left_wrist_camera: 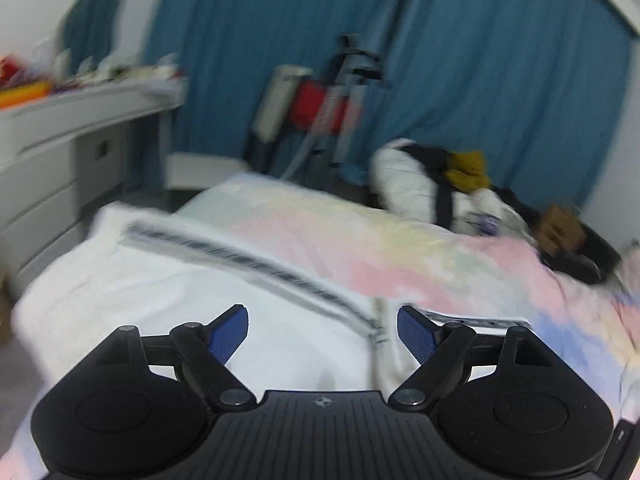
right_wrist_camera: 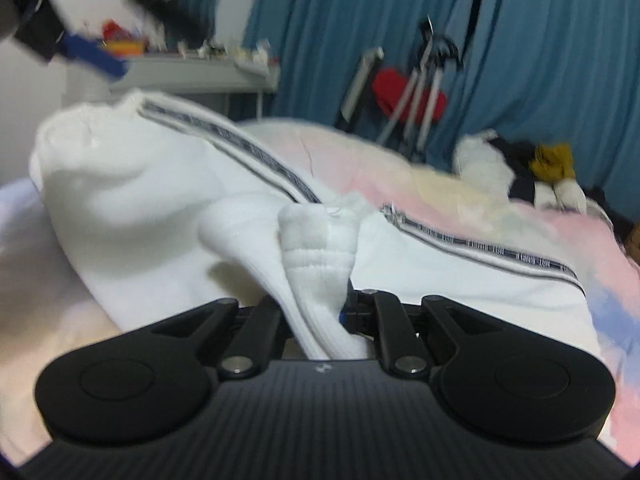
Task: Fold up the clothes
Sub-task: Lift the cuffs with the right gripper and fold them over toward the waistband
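Note:
A white garment [left_wrist_camera: 168,280] with a dark patterned stripe lies on the bed's pastel cover [left_wrist_camera: 420,248]. My left gripper [left_wrist_camera: 322,334] is open and empty, hovering just above the white cloth. In the right wrist view the same white garment [right_wrist_camera: 132,200] spreads across the bed, and my right gripper [right_wrist_camera: 320,312] is shut on its ribbed white cuff [right_wrist_camera: 316,252], which bunches up between the fingers. The left gripper [right_wrist_camera: 86,54] shows blurred at the upper left of that view, above the garment's far end.
A pile of white, black and mustard clothes [left_wrist_camera: 440,176] lies at the bed's far side. A grey desk with drawers [left_wrist_camera: 60,140] stands left. Blue curtains [left_wrist_camera: 480,60] hang behind, with a folded stand and red item [left_wrist_camera: 320,108] before them.

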`<control>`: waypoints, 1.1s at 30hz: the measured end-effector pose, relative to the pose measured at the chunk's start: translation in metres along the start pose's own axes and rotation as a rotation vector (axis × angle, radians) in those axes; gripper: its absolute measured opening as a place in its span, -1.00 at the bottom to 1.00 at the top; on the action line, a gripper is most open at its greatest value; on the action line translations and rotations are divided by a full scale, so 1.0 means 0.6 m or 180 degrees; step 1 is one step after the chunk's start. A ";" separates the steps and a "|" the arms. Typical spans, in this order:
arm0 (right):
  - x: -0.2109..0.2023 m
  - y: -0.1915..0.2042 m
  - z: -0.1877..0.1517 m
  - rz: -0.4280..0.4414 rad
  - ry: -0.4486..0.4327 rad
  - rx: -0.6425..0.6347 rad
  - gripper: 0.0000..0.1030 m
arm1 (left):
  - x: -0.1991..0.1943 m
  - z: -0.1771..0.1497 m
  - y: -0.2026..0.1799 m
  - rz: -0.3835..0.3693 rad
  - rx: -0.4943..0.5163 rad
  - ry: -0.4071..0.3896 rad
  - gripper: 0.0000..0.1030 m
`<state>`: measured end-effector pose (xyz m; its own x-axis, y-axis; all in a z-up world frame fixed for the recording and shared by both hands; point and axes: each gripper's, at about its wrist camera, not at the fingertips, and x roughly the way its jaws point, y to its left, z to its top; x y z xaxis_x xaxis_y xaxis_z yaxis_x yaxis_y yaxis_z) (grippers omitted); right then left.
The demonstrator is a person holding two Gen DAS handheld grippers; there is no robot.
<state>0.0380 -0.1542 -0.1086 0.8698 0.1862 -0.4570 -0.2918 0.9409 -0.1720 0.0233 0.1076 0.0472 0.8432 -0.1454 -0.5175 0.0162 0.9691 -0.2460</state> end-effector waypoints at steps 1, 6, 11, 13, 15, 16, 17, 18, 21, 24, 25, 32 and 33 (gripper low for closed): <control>0.006 0.000 -0.004 0.0034 0.0034 0.0012 -0.79 | -0.011 0.004 0.023 0.0146 -0.0077 -0.0012 0.64; 0.011 0.000 -0.008 0.0097 0.0116 0.0053 -0.72 | -0.041 -0.004 0.131 0.0482 -0.0736 -0.0056 0.83; -0.016 -0.018 0.003 0.0265 0.0123 0.0446 -0.24 | -0.028 -0.031 0.194 0.0388 -0.1411 0.0135 0.87; -0.031 -0.020 0.006 0.0405 0.0132 0.0571 0.10 | -0.019 -0.034 0.209 0.0405 -0.1560 0.0223 0.89; -0.050 -0.023 0.013 0.0581 0.0121 0.0737 0.23 | -0.006 -0.043 0.227 0.0418 -0.1730 0.0350 0.90; -0.059 -0.026 0.018 0.0625 0.0117 0.0837 0.23 | 0.000 -0.047 0.236 0.0425 -0.1816 0.0414 0.90; -0.067 -0.031 0.022 0.0652 0.0115 0.0926 0.25 | 0.006 -0.051 0.245 0.0432 -0.1901 0.0478 0.90; -0.075 -0.037 0.026 0.0685 0.0101 0.1010 0.24 | 0.014 -0.058 0.257 0.0413 -0.2035 0.0525 0.91; -0.093 -0.063 0.035 0.0674 0.0004 0.1208 0.23 | 0.039 -0.083 0.300 0.0295 -0.2546 0.0629 0.91; -0.083 -0.092 0.031 0.0368 -0.0001 0.1325 0.23 | 0.058 -0.096 0.335 0.0210 -0.2913 0.0621 0.92; -0.074 -0.101 0.025 0.0249 0.0039 0.1354 0.23 | 0.062 -0.096 0.343 0.0182 -0.2975 0.0573 0.92; 0.008 -0.116 -0.029 0.0035 0.0590 0.1606 0.27 | 0.092 -0.082 0.381 0.0259 -0.2884 0.0319 0.77; 0.006 -0.114 -0.026 0.0057 0.0583 0.1620 0.27 | 0.097 -0.079 0.386 0.0272 -0.2861 0.0292 0.64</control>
<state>0.0551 -0.2225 -0.1119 0.7696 0.1939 -0.6084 -0.0367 0.9646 0.2611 0.0507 0.3141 -0.0789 0.7756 -0.1326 -0.6172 -0.5024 0.4623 -0.7307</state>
